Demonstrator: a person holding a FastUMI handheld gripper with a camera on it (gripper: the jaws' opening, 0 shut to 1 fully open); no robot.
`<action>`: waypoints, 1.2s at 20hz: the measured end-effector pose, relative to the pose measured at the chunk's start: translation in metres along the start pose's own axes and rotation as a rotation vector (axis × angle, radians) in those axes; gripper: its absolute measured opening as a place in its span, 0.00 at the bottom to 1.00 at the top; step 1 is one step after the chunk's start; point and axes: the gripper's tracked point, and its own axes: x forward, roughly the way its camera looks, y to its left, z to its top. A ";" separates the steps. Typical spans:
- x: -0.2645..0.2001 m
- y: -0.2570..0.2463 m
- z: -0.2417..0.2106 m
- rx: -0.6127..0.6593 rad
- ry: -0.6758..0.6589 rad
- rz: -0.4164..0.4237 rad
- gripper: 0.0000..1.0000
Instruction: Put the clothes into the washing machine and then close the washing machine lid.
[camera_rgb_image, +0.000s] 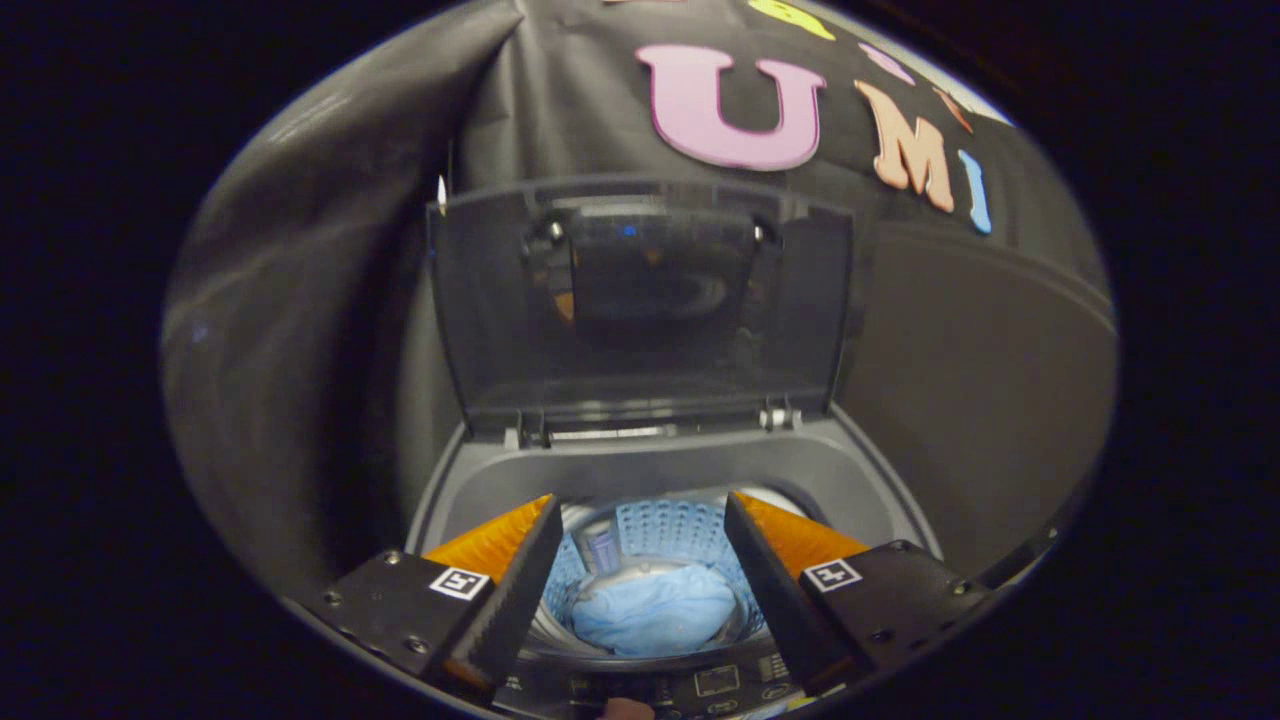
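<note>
Black cloth backs the washing machine; its lid stands upright (hinged rearward). Clothes lie bunched in its drum. Gripper hangs above the drum, fingers wide apart, holding nothing.

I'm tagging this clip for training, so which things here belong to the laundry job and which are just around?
Part of the job:
- light blue cloth, lying in the drum
- washing machine lid, standing open
- gripper, fingers open over the drum, holding nothing

Just around:
- control panel, near the fingers
- black cloth wall behind the machine
</note>
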 end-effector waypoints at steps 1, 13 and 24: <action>-0.006 0.002 0.014 -0.003 -0.026 -0.001 0.98; -0.008 0.021 0.209 0.051 -0.360 0.073 0.96; 0.113 -0.022 0.248 0.049 -0.410 0.043 0.95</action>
